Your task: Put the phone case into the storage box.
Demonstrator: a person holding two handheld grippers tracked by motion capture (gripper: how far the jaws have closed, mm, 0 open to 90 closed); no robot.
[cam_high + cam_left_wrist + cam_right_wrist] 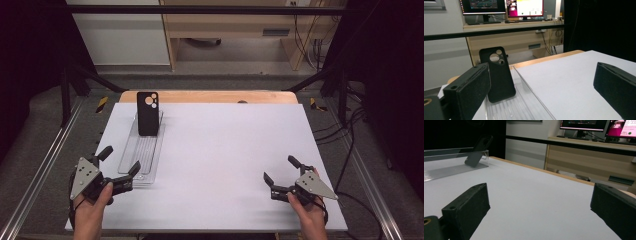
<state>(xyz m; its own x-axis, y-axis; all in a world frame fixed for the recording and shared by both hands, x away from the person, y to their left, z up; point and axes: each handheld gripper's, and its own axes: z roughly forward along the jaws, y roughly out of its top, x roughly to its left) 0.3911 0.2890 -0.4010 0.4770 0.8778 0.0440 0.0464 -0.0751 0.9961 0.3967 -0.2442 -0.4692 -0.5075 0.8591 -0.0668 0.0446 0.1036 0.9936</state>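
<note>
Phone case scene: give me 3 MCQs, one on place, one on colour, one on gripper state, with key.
1. Where is the phone case?
A. Leaning up at the far end of the clear tray
B. Flat at the centre of the white mat
C. Between the right gripper's jaws

2. What colour is the phone case?
A. White
B. Black
C. Red

3. How do the left gripper and right gripper stand?
A. Both shut on the case
B. Left shut, right open
C. Both open, holding nothing

Key: 1 A, the left gripper view shows it propped in the tray's far end; 2 B, it is black in every view; 3 C, the jaws are spread wide with bare mat between them.
</note>
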